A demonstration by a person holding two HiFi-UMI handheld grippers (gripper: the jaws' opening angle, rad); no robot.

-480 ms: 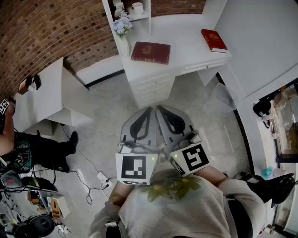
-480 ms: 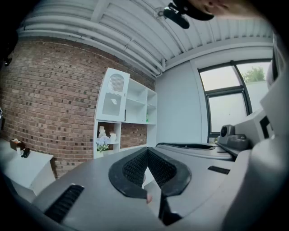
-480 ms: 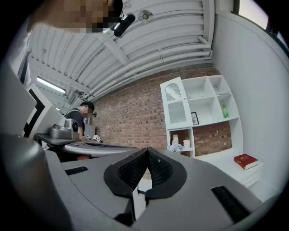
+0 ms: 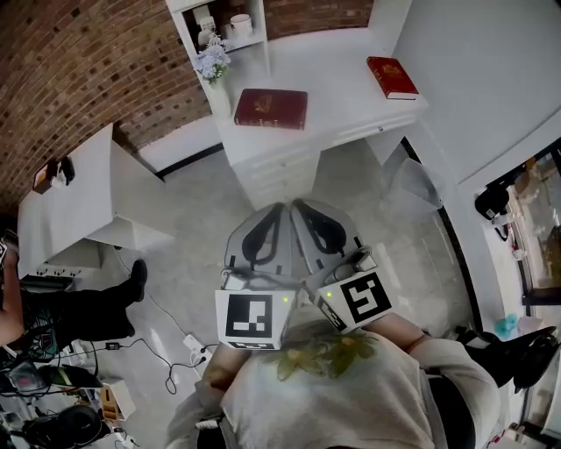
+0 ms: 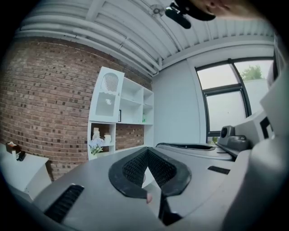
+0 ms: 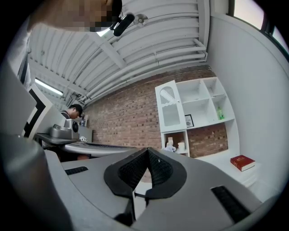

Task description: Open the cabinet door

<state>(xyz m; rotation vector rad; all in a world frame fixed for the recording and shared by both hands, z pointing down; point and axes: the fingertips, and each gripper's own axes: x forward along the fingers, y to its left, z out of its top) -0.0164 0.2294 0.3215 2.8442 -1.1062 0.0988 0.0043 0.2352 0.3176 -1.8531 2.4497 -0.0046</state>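
Observation:
The cabinet is a tall white shelf unit on a white desk against the brick wall. Its white door (image 5: 106,94) with an arched window is closed at the upper left compartment, also visible in the right gripper view as the door (image 6: 169,108). In the head view only the unit's lower shelves (image 4: 219,26) show at the top edge. My left gripper (image 4: 282,209) and right gripper (image 4: 296,203) are held side by side near my chest, level and well short of the desk. Both are shut and empty, the left gripper (image 5: 147,151) and the right gripper (image 6: 147,150) with tips touching.
Two red books (image 4: 271,107) (image 4: 391,77) lie on the desk (image 4: 342,96), with flowers (image 4: 210,63) beside the shelves. A white table (image 4: 79,202) stands at left, with a person (image 4: 79,302) and floor cables (image 4: 188,342) near it. Grey floor lies between me and the desk.
The desk and shelves sit slightly further left in the head view, and the person at left has shifted toward the frame edge. Both grippers keep their place and stay shut.

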